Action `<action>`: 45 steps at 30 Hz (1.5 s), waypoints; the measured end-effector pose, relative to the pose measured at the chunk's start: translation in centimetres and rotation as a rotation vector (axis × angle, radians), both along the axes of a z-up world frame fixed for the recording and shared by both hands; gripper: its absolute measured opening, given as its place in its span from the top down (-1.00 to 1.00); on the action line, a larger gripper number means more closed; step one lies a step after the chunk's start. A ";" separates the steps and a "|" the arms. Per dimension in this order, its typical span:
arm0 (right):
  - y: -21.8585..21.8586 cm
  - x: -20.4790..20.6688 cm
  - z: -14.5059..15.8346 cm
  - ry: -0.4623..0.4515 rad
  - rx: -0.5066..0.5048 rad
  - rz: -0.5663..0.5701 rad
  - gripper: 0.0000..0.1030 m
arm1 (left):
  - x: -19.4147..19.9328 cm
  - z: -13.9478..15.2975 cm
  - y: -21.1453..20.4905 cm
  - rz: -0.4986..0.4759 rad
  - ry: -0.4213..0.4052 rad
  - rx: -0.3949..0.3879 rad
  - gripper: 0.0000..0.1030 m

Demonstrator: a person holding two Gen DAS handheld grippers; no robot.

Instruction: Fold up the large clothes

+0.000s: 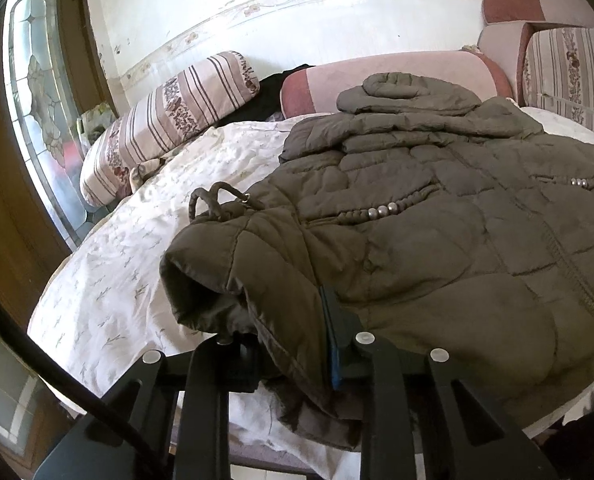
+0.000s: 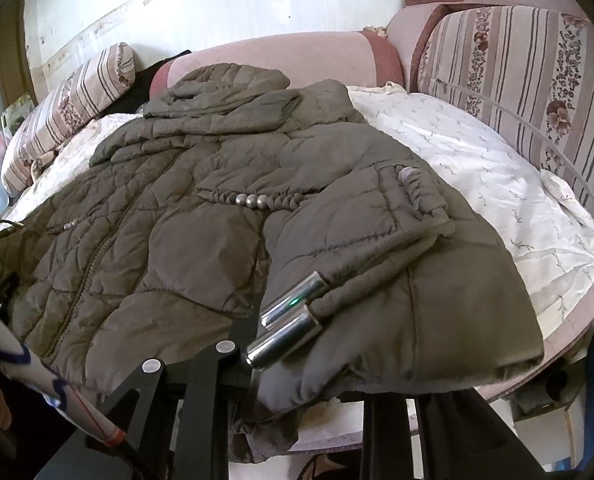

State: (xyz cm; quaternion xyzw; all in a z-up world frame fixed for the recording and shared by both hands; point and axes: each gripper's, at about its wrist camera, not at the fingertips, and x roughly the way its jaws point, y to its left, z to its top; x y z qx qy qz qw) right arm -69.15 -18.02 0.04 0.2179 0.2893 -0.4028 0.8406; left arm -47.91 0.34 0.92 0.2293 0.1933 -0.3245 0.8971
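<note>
Left hand-held gripper pinching jacket hem, right hand-held gripper likewise, its view showing metal toggles.

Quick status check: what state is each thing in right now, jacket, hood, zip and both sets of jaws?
Jacket: spread on the bed, front up.
Hood: folded down over the collar.
Zip: closed.
Left gripper: jaws shut on the jacket hem.
Right gripper: jaws shut on the jacket hem.

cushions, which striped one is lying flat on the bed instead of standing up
The striped cushion at the far left, next to the glass door. It lies on its side on the bed, while the other striped cushion, on the right, stands upright.
</note>
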 end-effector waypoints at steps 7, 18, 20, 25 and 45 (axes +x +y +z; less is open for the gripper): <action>0.7 -0.9 1.2 -0.021 -0.022 0.003 0.51 | -0.6 1.3 0.7 0.020 0.037 -0.016 0.58; 0.4 -2.2 2.2 -0.051 0.006 0.006 0.51 | -0.8 2.8 1.2 0.021 0.066 -0.041 0.58; 0.4 -2.4 2.5 -0.052 0.004 0.007 0.51 | -0.8 3.1 1.2 0.022 0.070 -0.047 0.58; 0.3 -2.9 3.2 -0.056 -0.004 0.018 0.51 | -0.8 3.8 1.7 0.020 0.077 -0.066 0.58; 1.1 -6.4 8.8 -0.141 -0.080 0.033 0.55 | -1.3 9.2 4.3 -0.014 0.082 -0.166 0.58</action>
